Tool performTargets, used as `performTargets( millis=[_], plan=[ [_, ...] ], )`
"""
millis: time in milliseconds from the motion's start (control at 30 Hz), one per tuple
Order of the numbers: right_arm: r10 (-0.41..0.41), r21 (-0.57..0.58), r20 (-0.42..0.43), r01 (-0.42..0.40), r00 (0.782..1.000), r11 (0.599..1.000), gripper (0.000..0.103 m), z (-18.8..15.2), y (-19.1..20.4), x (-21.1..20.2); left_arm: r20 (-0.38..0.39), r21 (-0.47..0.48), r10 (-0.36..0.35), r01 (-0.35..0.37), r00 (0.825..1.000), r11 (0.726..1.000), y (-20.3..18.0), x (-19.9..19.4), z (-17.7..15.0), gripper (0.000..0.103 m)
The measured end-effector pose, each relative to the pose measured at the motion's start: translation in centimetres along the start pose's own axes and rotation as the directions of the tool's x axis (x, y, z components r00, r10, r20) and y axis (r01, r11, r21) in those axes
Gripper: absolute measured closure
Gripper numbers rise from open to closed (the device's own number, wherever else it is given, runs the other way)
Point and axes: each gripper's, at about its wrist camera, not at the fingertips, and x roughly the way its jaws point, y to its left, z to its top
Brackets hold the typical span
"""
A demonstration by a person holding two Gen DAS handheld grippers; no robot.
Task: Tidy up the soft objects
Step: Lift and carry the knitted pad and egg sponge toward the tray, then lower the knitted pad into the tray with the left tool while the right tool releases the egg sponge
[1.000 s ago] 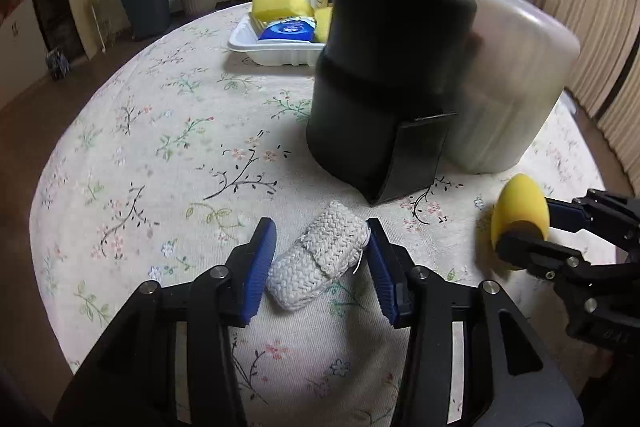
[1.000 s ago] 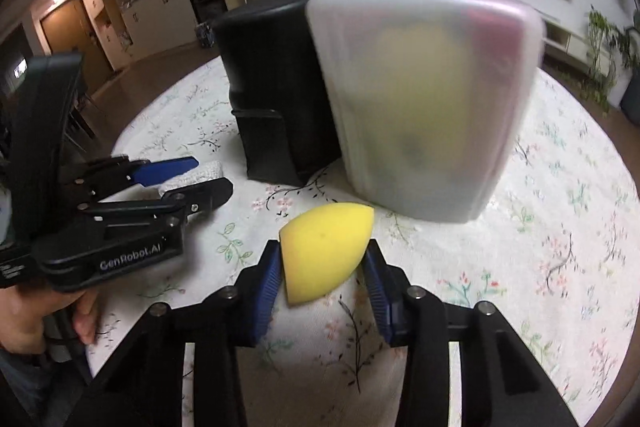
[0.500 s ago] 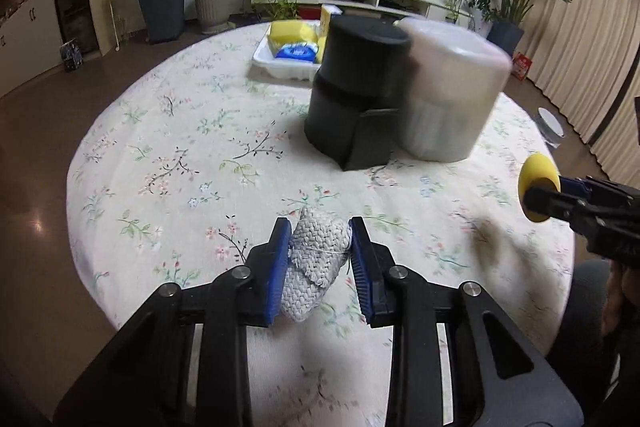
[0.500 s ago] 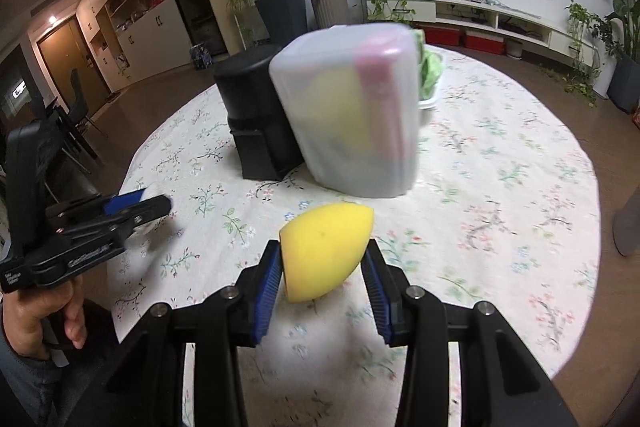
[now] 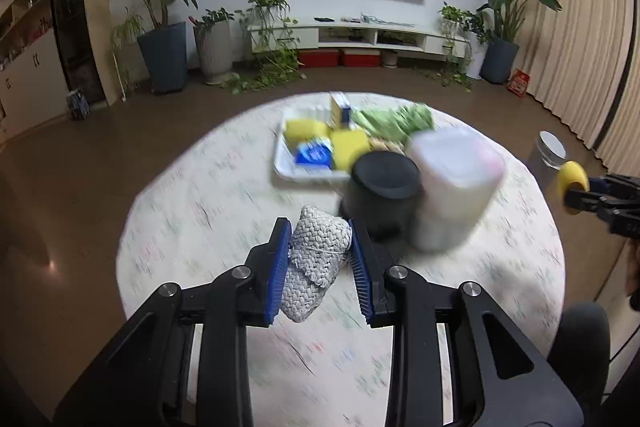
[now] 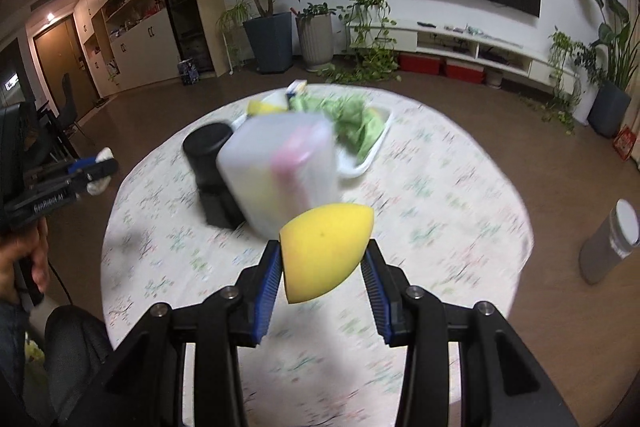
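My left gripper point(image 5: 320, 259) is shut on a white knitted pouch point(image 5: 314, 263) and holds it high above the round floral table point(image 5: 200, 195). My right gripper point(image 6: 322, 263) is shut on a yellow egg-shaped sponge point(image 6: 324, 251), also raised above the table. The sponge shows in the left wrist view point(image 5: 573, 179) at the far right. The pouch shows in the right wrist view point(image 6: 102, 169) at the far left. A black cylindrical container point(image 5: 382, 195) and a translucent white box point(image 5: 454, 183) stand side by side mid-table.
A white tray point(image 5: 298, 175) at the table's far side holds yellow sponges point(image 5: 350, 143), a blue packet point(image 5: 314, 155) and a green cloth point(image 5: 396, 119). A grey bin point(image 6: 608, 243) stands on the floor to the right. Potted plants and a TV cabinet line the far wall.
Both grippers have risen well above the table and pulled back, each still holding its object. The pouch was closed on and lifted off the cloth.
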Motion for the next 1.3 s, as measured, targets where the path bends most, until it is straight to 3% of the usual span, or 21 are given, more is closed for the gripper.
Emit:
performTargets(
  millis=[267,467,567,700,833,1000,1100,1300],
  plan=[
    [-0.004,-0.064,-0.02,0.003,1.0,0.998,0.06,8.3,-3.1,2.9,-0.041,0.072,0.024,-0.021,0.999,0.997,2.0,5.5,7.7,0.075],
    [0.066,-0.144,-0.101,-0.08,0.993,0.986,0.059,15.2,-2.9,8.6,-0.099,0.143,0.034,-0.019,0.995,0.99,2.5,12.5,11.0,0.075],
    [0.105,-0.184,-0.16,-0.134,0.981,0.974,0.059,17.6,-2.3,12.3,-0.117,0.151,-0.015,0.033,0.993,0.988,2.1,15.3,12.0,0.075],
    [0.154,-0.221,-0.258,-0.213,0.954,0.952,0.059,18.7,-1.3,16.9,-0.156,0.176,-0.045,0.073,0.987,0.982,1.3,19.1,12.3,0.075],
    [0.137,-0.275,-0.311,-0.227,0.941,0.934,0.059,18.5,-0.5,20.6,-0.182,0.21,-0.048,0.086,0.982,0.974,0.5,22.1,11.8,0.074],
    [0.136,-0.3,-0.289,-0.225,0.948,0.927,0.059,19.3,-0.2,22.8,-0.182,0.202,-0.076,0.113,0.98,0.973,0.1,24.0,11.2,0.074],
    [0.11,-0.257,-0.264,-0.18,0.958,0.95,0.059,20.6,-1.0,23.9,-0.176,0.211,-0.088,0.125,0.981,0.969,-0.2,24.4,10.9,0.074],
    [0.094,-0.182,-0.295,-0.153,0.951,0.971,0.059,21.7,-2.0,27.4,-0.173,0.221,-0.083,0.121,0.981,0.968,-0.3,25.0,10.2,0.074]
  ],
)
